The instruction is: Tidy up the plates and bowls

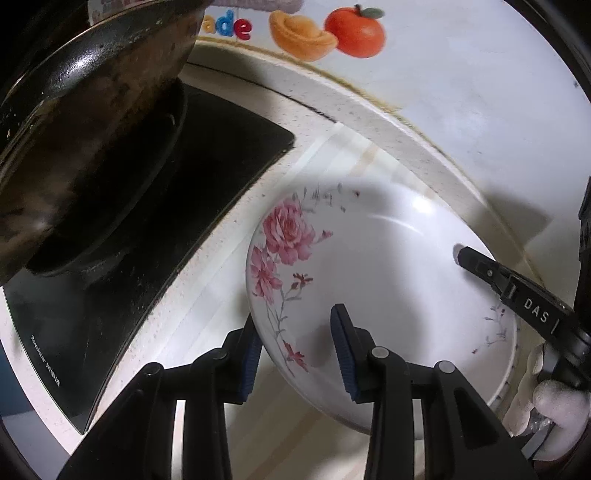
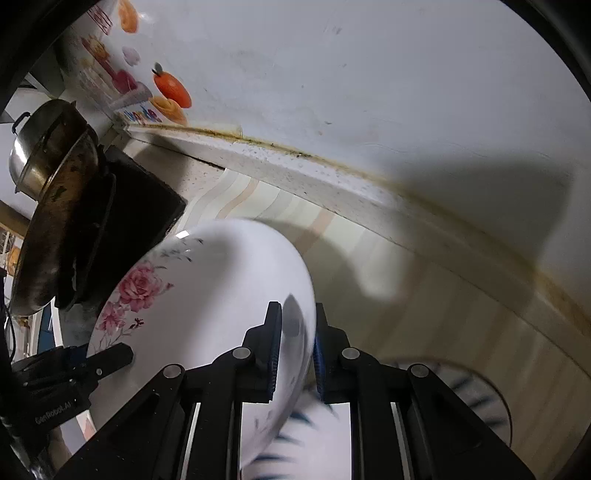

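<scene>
White rose-print plate (image 1: pixel 373 273) tilted above striped countertop (image 1: pixel 332 158), beside black stove (image 1: pixel 207 155) carrying a dark wok (image 1: pixel 92 110). 2 grippers on it: left gripper (image 1: pixel 295 354) straddles the near-left rim, pads either side, contact unclear. Right gripper (image 2: pixel 295 354) clamped on the opposite rim. Blurred blue-patterned dish (image 2: pixel 476 391) lies below the plate. Fruit stickers (image 1: pixel 332 33) on wall
</scene>
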`<act>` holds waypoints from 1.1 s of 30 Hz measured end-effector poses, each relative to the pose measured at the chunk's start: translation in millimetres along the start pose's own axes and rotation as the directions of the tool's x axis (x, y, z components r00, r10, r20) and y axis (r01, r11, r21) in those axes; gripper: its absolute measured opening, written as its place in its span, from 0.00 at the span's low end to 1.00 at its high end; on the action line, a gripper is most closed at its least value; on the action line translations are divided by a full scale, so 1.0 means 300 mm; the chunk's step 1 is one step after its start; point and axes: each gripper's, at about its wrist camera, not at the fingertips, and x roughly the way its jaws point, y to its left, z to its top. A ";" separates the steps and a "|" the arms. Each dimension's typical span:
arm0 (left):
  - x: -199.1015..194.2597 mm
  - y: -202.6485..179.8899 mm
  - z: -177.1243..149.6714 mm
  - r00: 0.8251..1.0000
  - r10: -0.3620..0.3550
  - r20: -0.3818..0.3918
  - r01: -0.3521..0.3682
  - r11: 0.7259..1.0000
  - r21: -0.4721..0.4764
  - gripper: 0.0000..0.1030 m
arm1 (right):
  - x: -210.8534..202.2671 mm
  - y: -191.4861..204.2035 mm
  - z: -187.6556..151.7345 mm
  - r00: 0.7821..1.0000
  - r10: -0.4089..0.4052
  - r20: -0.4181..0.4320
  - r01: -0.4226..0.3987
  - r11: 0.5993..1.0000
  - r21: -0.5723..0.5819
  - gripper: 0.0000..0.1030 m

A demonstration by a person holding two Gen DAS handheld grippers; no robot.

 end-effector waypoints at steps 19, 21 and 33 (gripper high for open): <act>-0.336 -0.178 -0.279 0.985 -0.173 -0.006 0.165 0.928 0.335 0.33 | -0.642 -0.028 -0.513 0.974 -0.134 0.183 0.090 0.968 0.233 0.17; -0.348 -0.201 -0.318 0.983 -0.181 -0.016 0.174 0.912 0.371 0.33 | -0.687 -0.035 -0.600 0.971 -0.147 0.187 0.093 0.958 0.270 0.17; -0.301 -0.349 -0.569 0.977 -0.170 -0.128 0.212 0.818 0.534 0.33 | -0.821 -0.122 -1.061 0.962 -0.207 0.178 0.108 0.887 0.449 0.17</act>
